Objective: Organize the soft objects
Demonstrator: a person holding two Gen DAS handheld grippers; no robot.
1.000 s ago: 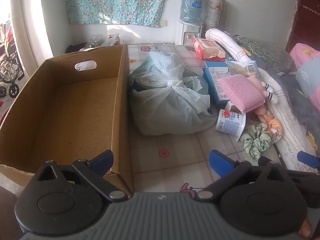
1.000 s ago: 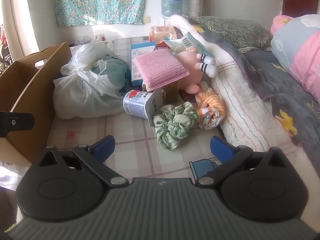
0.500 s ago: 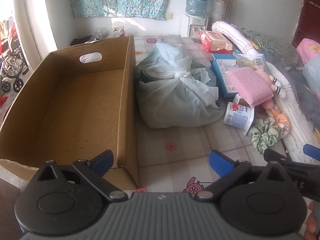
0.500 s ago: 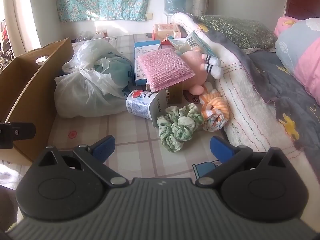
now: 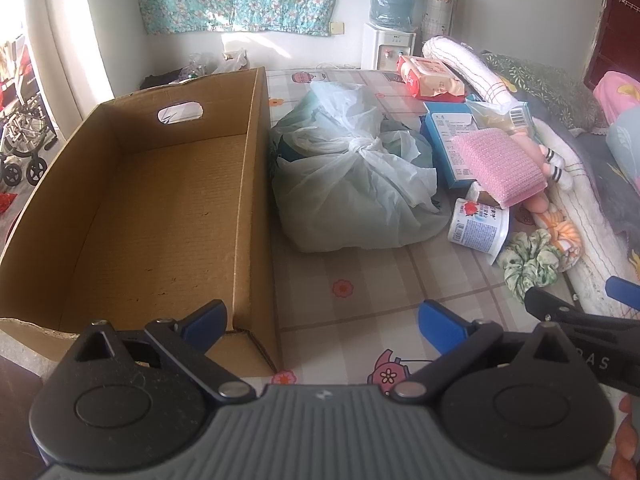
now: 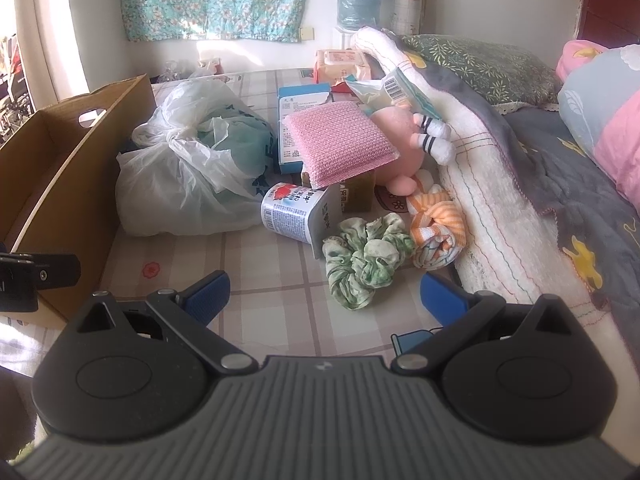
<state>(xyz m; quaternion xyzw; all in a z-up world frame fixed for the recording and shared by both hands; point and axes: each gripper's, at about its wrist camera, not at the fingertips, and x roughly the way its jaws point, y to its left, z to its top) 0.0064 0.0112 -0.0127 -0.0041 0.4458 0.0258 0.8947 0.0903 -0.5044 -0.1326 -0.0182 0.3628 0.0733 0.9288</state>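
An empty cardboard box (image 5: 132, 216) (image 6: 60, 184) stands on the patterned floor mat at the left. To its right lie a knotted plastic bag (image 5: 356, 184) (image 6: 192, 176), a pink sponge pad (image 5: 498, 164) (image 6: 340, 144), a pink plush toy (image 6: 404, 144), a green scrunchie (image 5: 528, 264) (image 6: 364, 260) and an orange striped cloth (image 6: 440, 224). My left gripper (image 5: 322, 322) is open and empty, over the box's near right corner. My right gripper (image 6: 324, 294) is open and empty, just short of the scrunchie.
A tipped yogurt cup (image 6: 298, 212), a blue carton (image 5: 450, 140), a wipes pack (image 5: 430, 76) and a snack packet (image 6: 396, 92) lie among the soft things. A rolled blanket (image 6: 492, 184) and bedding run along the right. A water dispenser (image 5: 390, 20) stands at the far wall.
Both grippers have pulled back and risen slightly, so the box and pile look smaller and farther. Both stay open. No object has moved.
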